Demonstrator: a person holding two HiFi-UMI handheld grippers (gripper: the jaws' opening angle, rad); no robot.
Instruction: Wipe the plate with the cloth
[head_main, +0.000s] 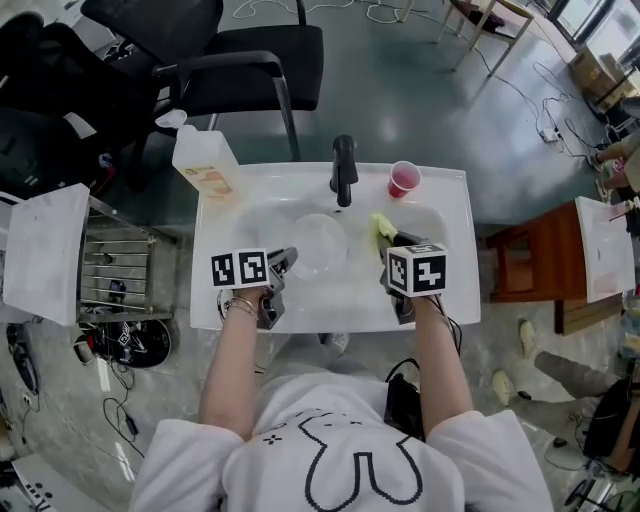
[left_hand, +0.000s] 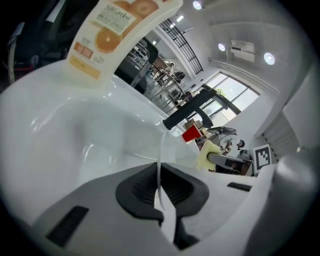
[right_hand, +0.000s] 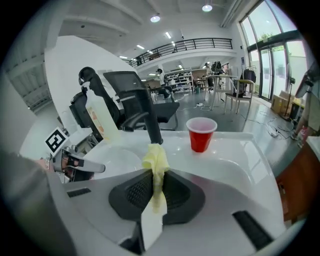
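A clear round plate (head_main: 318, 245) hangs over the white sink (head_main: 445, 300). My left gripper (head_main: 283, 262) is shut on the plate's left rim. In the left gripper view the plate shows edge-on as a thin pale line (left_hand: 161, 155) running between the dark pads of the left gripper (left_hand: 159, 192). My right gripper (head_main: 388, 250) is shut on a yellow cloth (head_main: 382, 228) just right of the plate. In the right gripper view the cloth (right_hand: 156, 167) sticks up from between the pads of the right gripper (right_hand: 154, 192), and the plate (right_hand: 117, 161) lies to the left.
A black faucet (head_main: 343, 170) stands at the back of the sink, with a red cup (head_main: 404, 179) to its right. A dish soap bottle (head_main: 205, 160) sits on the back left corner. A black chair (head_main: 240, 60) stands behind the sink, and a wooden stool (head_main: 525, 262) on the right.
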